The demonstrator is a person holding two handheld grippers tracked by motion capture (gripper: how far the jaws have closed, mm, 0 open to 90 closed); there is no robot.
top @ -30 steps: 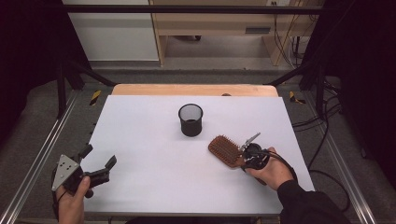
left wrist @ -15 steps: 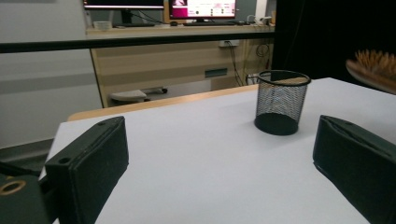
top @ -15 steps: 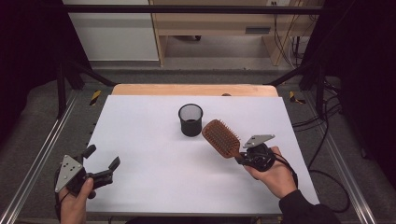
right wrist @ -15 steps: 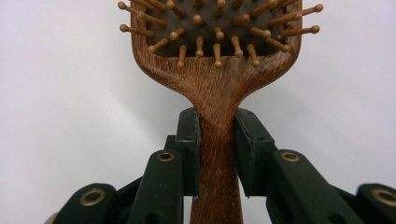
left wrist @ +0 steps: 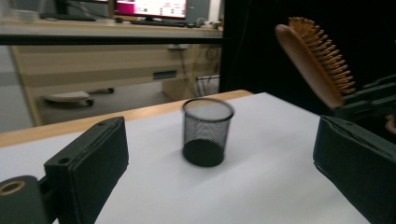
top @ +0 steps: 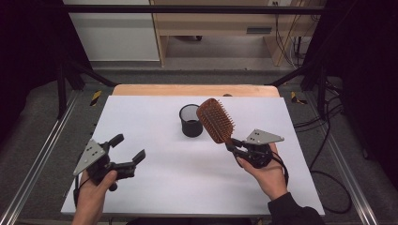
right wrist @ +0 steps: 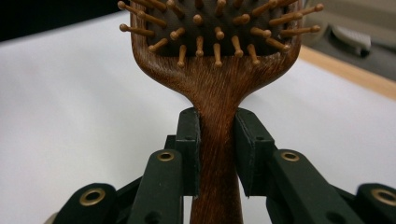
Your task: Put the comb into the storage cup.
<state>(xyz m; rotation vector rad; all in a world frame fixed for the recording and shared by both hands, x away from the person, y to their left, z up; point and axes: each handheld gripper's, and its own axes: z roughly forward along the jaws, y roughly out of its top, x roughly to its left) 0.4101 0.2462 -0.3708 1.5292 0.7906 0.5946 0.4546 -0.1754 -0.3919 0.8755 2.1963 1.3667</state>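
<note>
The right claw (top: 233, 146), clamped on the wooden hairbrush (top: 215, 120) handle, has lifted it off the bench (top: 155, 187) beside the mesh cup (top: 191, 120), ready for insertion; the left claw (top: 127, 151) stands wide open, empty.

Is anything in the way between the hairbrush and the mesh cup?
Nothing visible. The right gripper holds the hairbrush by its handle, lifted off the table just right of the mesh cup. The cup's mouth looks open, and the left gripper hangs open well to the left.
</note>
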